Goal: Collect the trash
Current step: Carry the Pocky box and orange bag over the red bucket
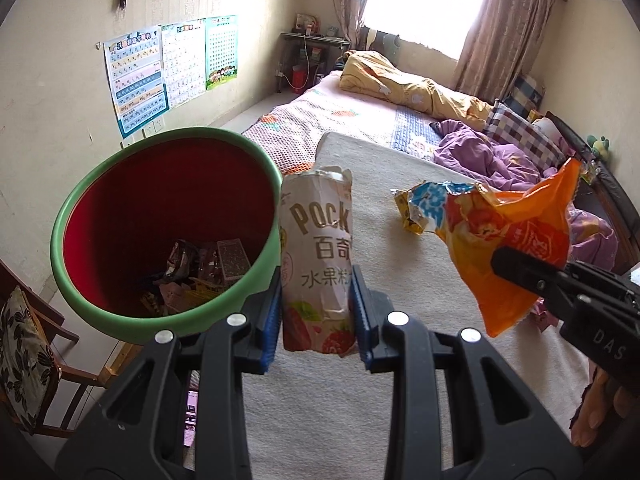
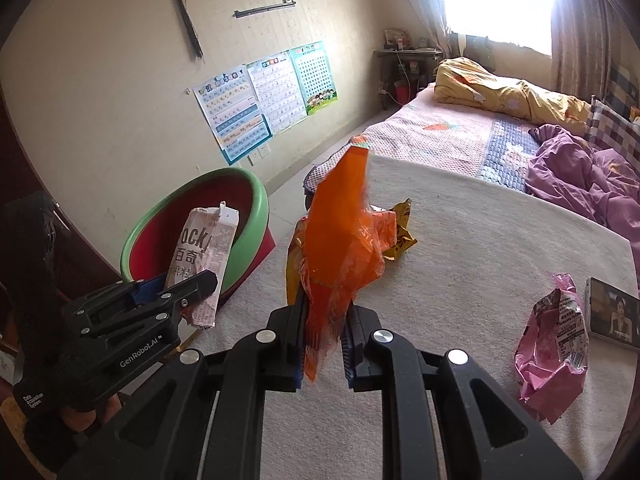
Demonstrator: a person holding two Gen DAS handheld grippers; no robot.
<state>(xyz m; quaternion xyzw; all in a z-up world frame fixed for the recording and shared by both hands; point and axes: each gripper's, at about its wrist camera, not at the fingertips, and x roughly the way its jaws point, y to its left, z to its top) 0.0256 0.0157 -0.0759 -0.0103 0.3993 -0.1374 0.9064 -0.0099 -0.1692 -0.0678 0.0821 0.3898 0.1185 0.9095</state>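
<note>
both grippers angled down, left gripper [image 1: 316, 312], right gripper [image 2: 322, 344]

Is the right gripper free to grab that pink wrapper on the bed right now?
Probably not yet. The right gripper is shut on the orange bag, so it has no free jaws. The pink wrapper lies uncovered on the bed with nothing over it; drop the bag in the bin first.

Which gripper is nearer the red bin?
Left. The left gripper, shut on the Pocky box, is right beside the red bin; the right gripper, shut on the orange wrapper, is farther over the bed.
</note>
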